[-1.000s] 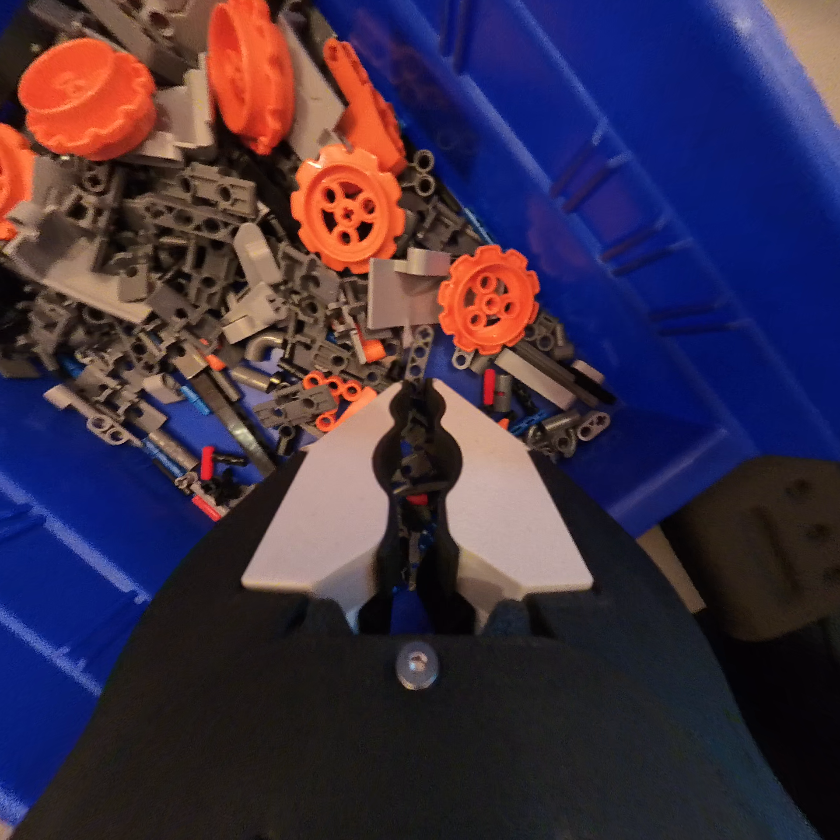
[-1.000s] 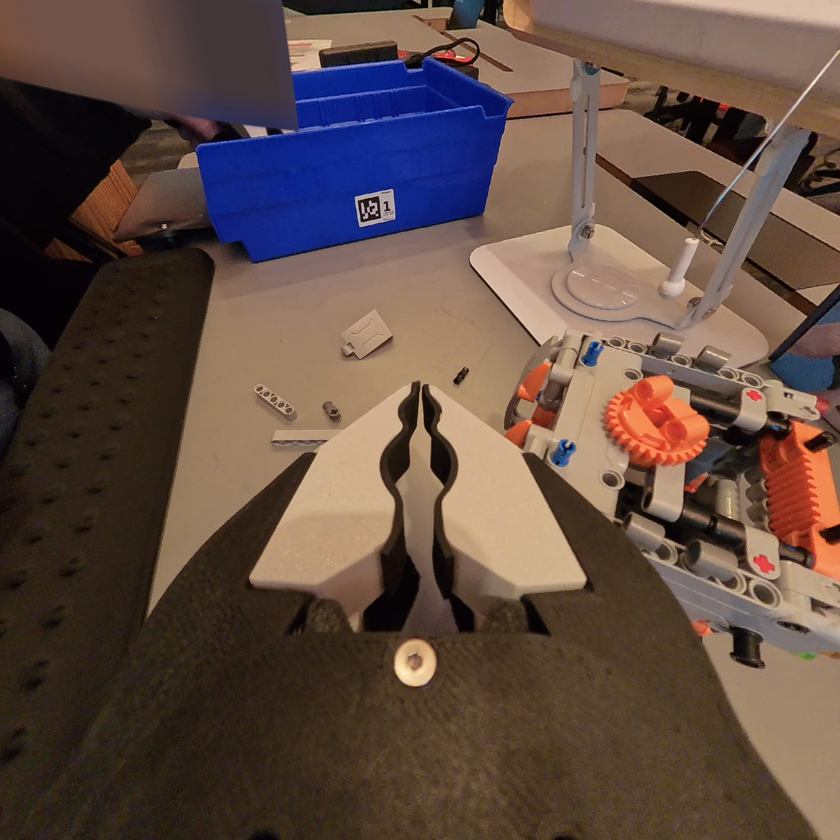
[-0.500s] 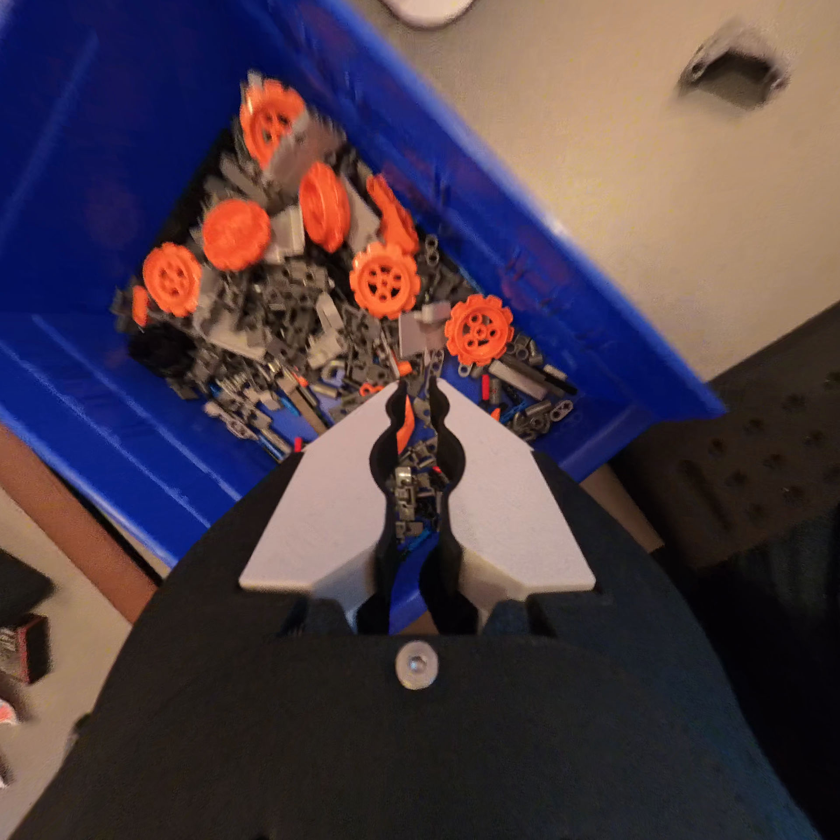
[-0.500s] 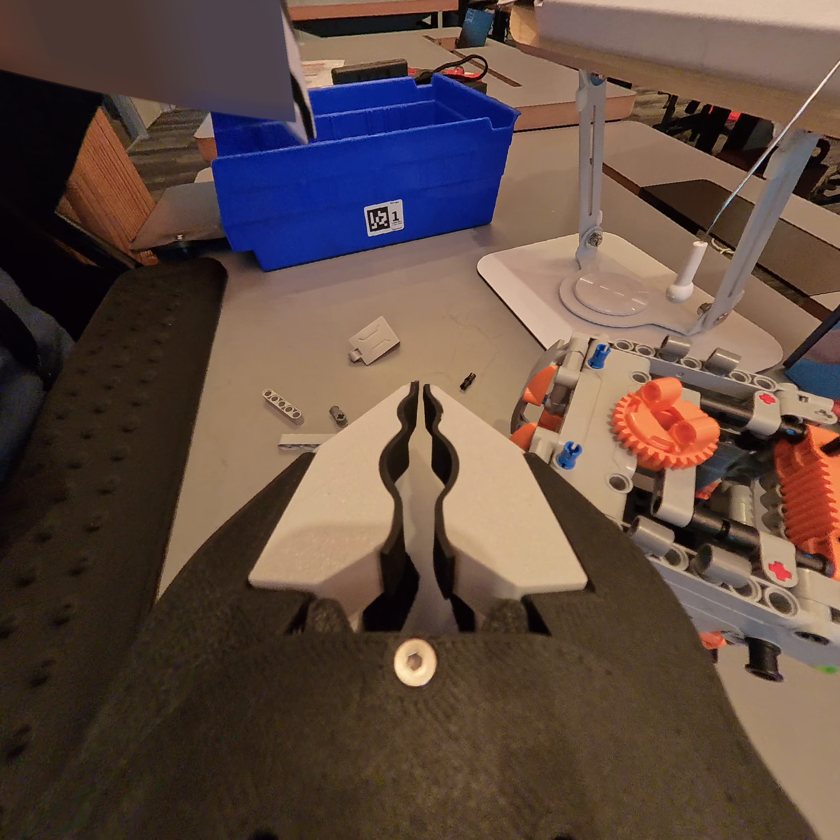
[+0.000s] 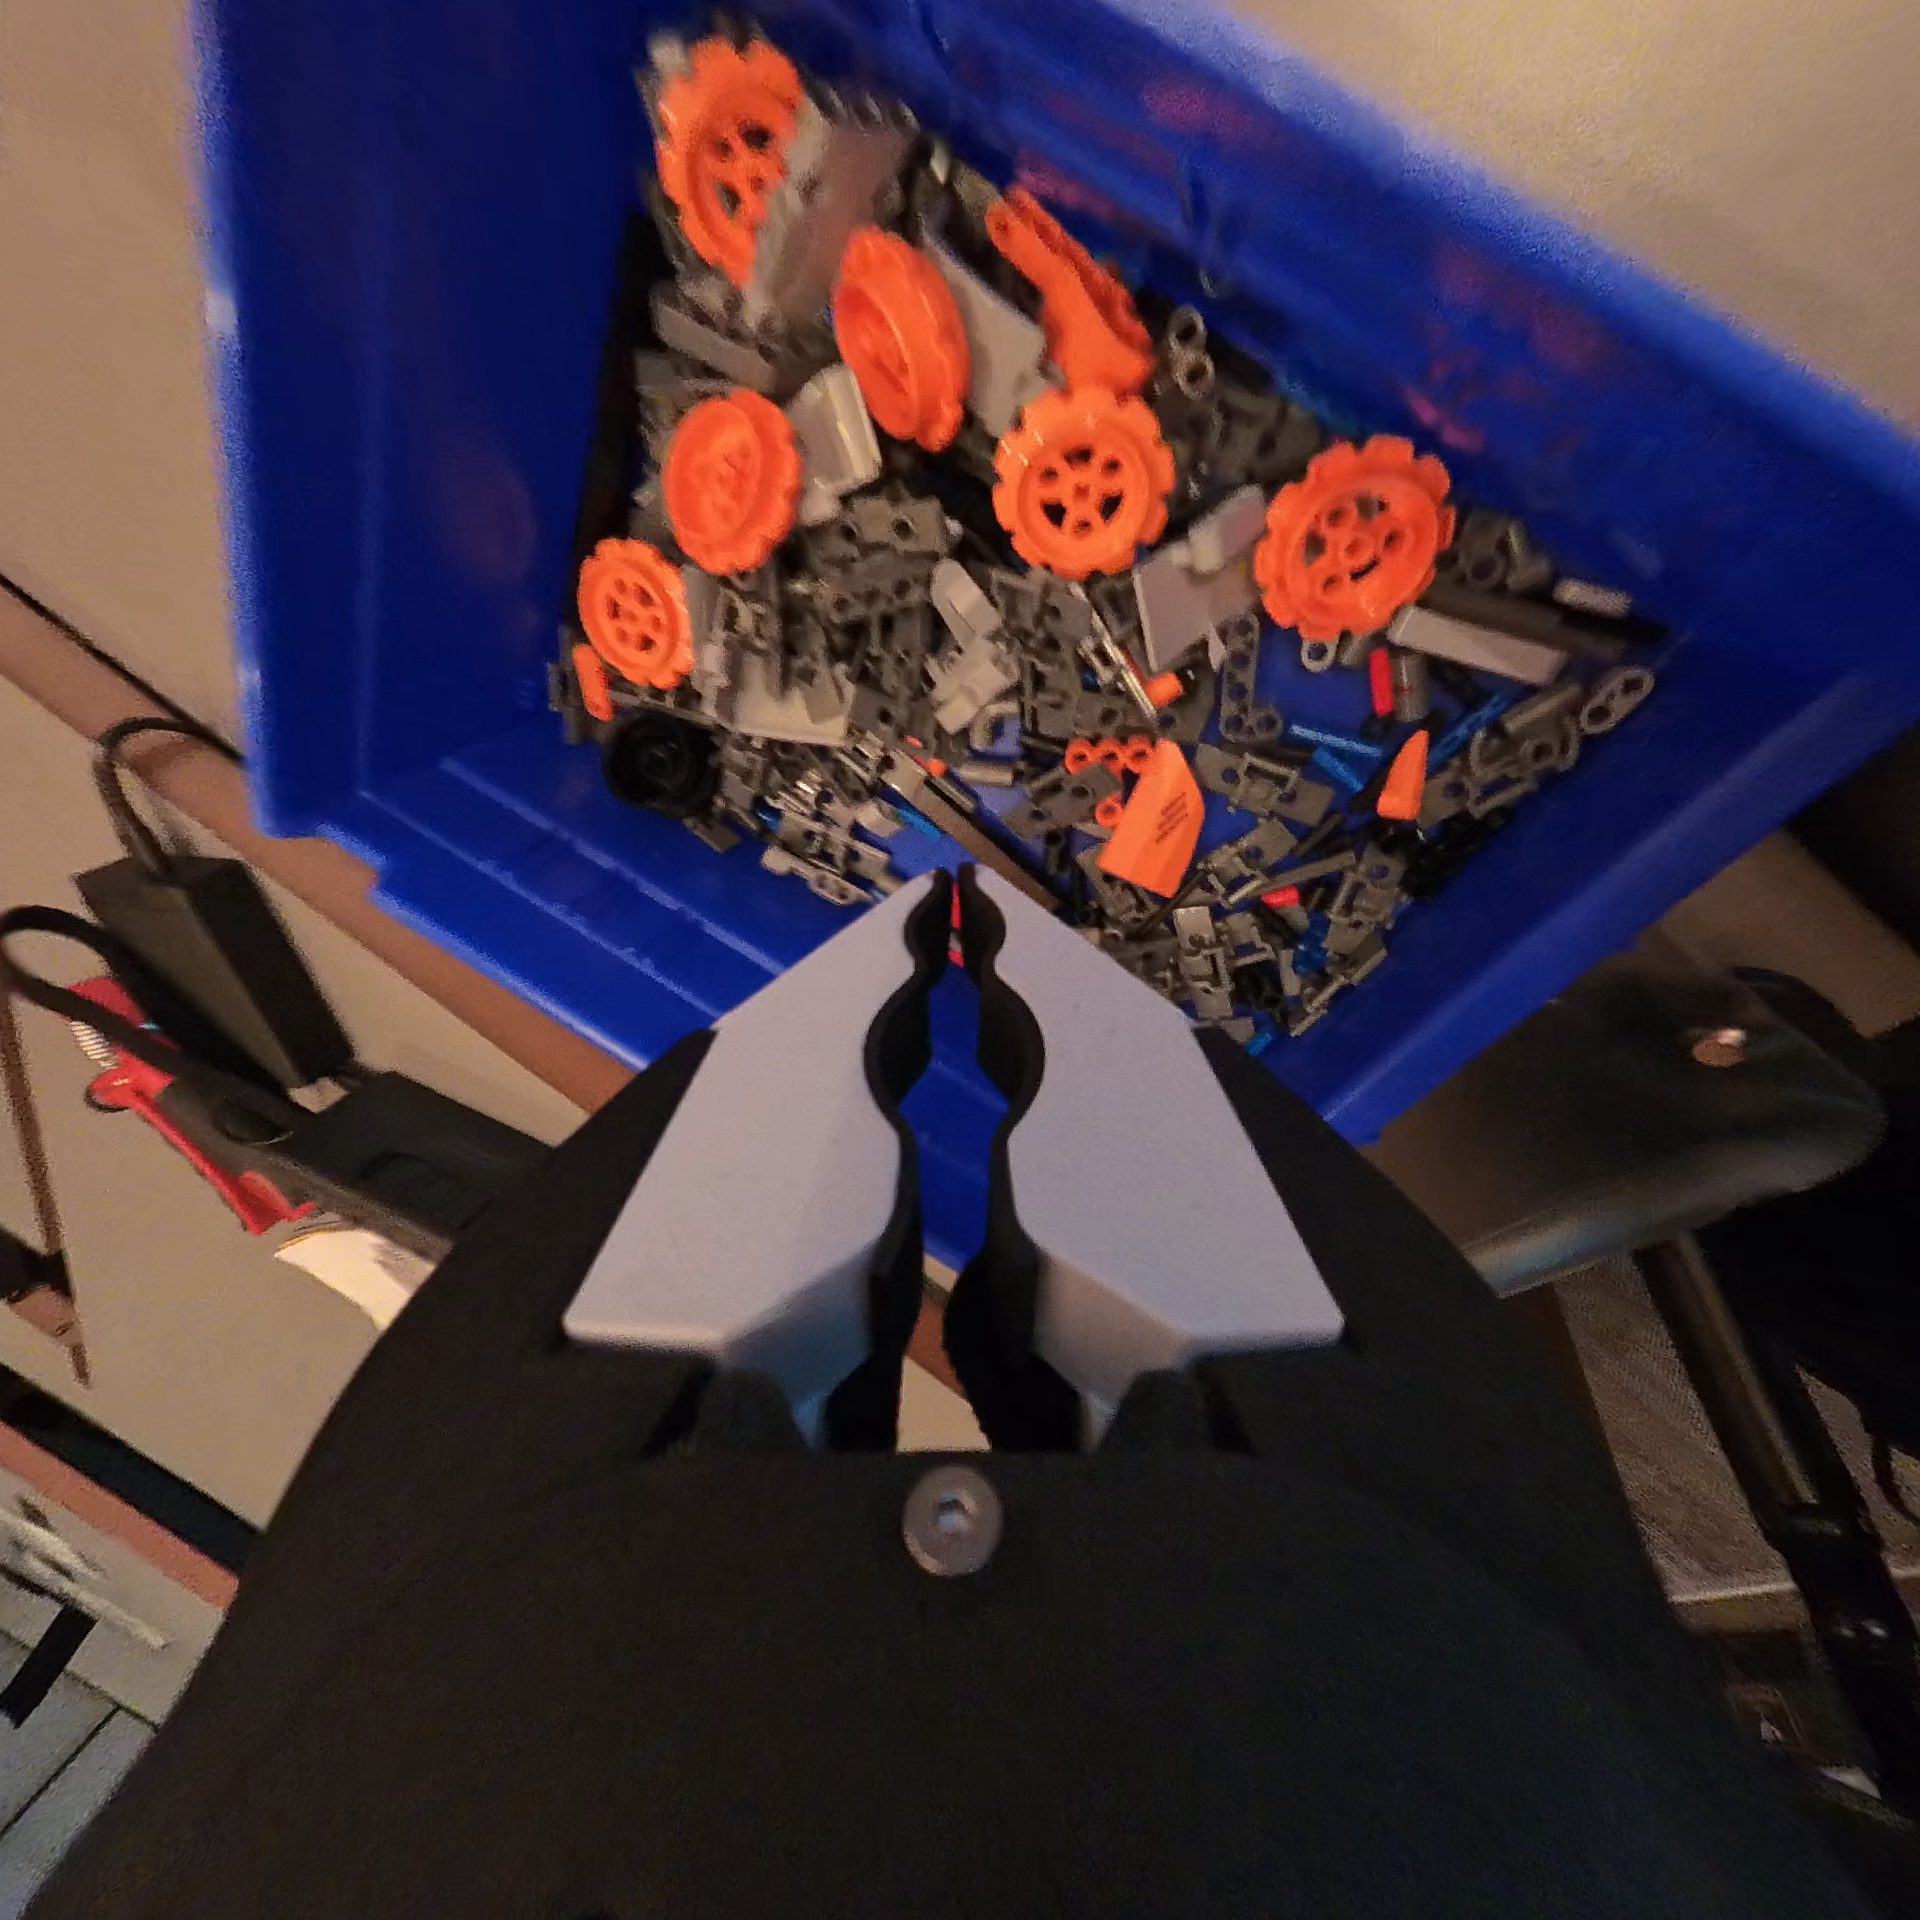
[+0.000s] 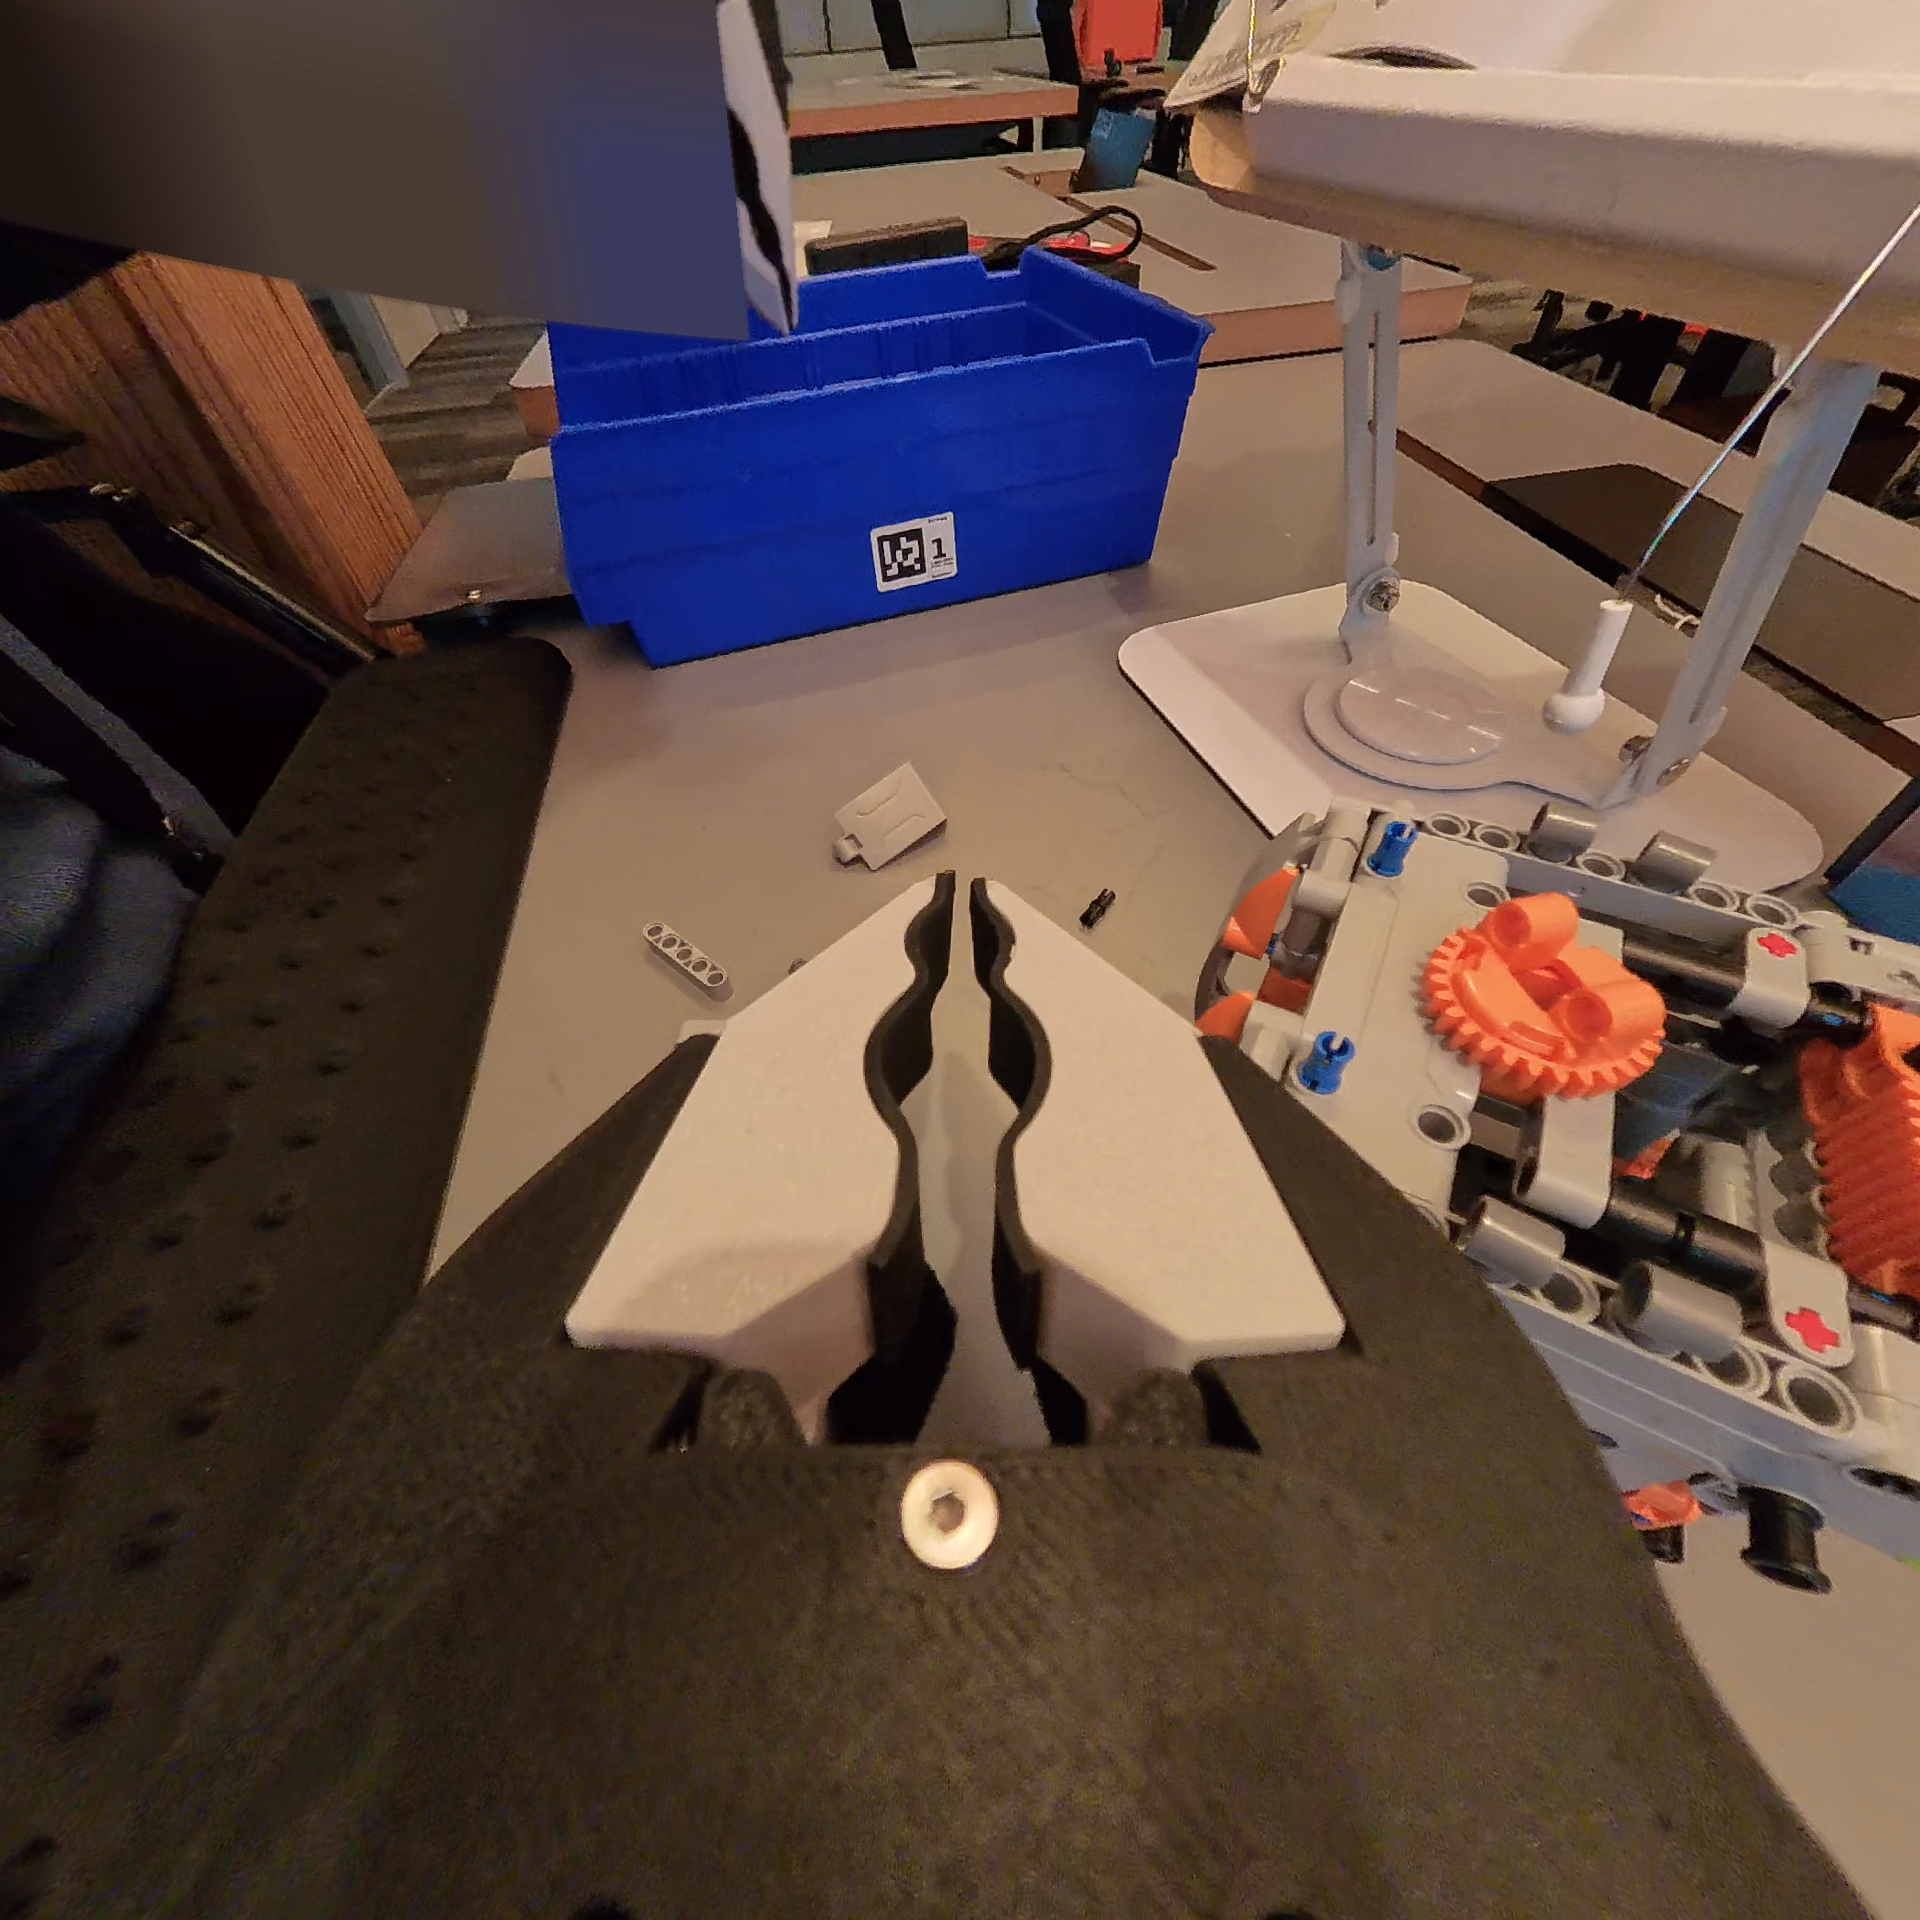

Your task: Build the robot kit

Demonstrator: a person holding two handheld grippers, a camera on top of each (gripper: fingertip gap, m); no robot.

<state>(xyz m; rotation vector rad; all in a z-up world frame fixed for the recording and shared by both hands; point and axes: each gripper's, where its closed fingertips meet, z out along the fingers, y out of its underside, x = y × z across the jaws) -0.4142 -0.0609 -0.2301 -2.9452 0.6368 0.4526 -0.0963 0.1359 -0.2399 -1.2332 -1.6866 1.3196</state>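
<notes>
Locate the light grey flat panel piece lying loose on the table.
In the right wrist view, the grey panel piece lies on the table just ahead-left of the right tool, between it and the blue bin.

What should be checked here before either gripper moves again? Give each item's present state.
1. Left gripper empty, fingers nearly together: ok.
2. Left gripper above the blue bin, clear of the loose parts: ok.
3. Left view sharp: not ok, blurred.
4. Right gripper empty, fingers nearly together: ok.
5. Right gripper clear of the grey and orange model: ok, model lies to its right.
6. Black pin and grey beam within reach: cannot tell.
</notes>
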